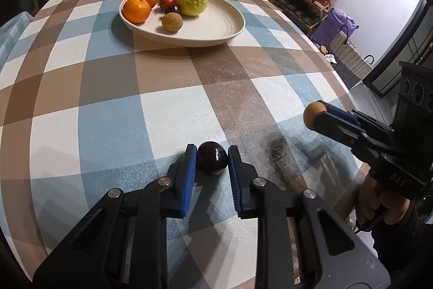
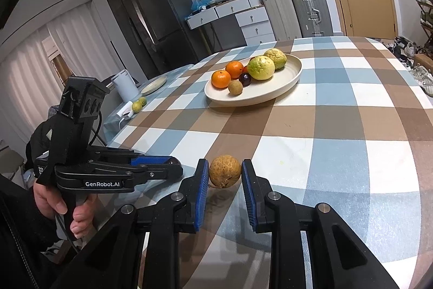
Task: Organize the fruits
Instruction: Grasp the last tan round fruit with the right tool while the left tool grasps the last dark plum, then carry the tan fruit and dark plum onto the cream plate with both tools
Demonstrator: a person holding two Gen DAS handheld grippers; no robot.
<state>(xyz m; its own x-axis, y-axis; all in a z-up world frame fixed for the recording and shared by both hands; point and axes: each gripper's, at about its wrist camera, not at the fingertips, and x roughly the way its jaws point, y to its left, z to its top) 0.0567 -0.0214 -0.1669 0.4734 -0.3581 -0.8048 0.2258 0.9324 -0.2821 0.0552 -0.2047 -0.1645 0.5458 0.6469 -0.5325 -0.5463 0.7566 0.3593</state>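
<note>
The left gripper (image 1: 212,157) is closed on a dark purple plum (image 1: 212,157). The plum sits between the two blue pads near the fingertips, resting on the checked tablecloth (image 1: 108,104) at the near part of the table. Both pads touch the sides of the fruit.

The right gripper (image 2: 225,172) holds a brown longan (image 2: 225,171) between its blue pads, at the fingertips. From the left wrist view, this longan (image 1: 314,113) appears raised clear of the cloth, off to the right of the plum.

Further back on the table stands a cream oval plate (image 1: 216,26). It contains two oranges (image 1: 136,10), two red tomatoes (image 1: 168,1), two green guavas (image 1: 192,2), a second dark plum (image 1: 173,9) and a second longan (image 1: 172,22). The second longan lies at the front of the group, apart from the oranges. The right half of the plate is bare.

A person's hand (image 2: 58,203) grips the handle of the left gripper.
</note>
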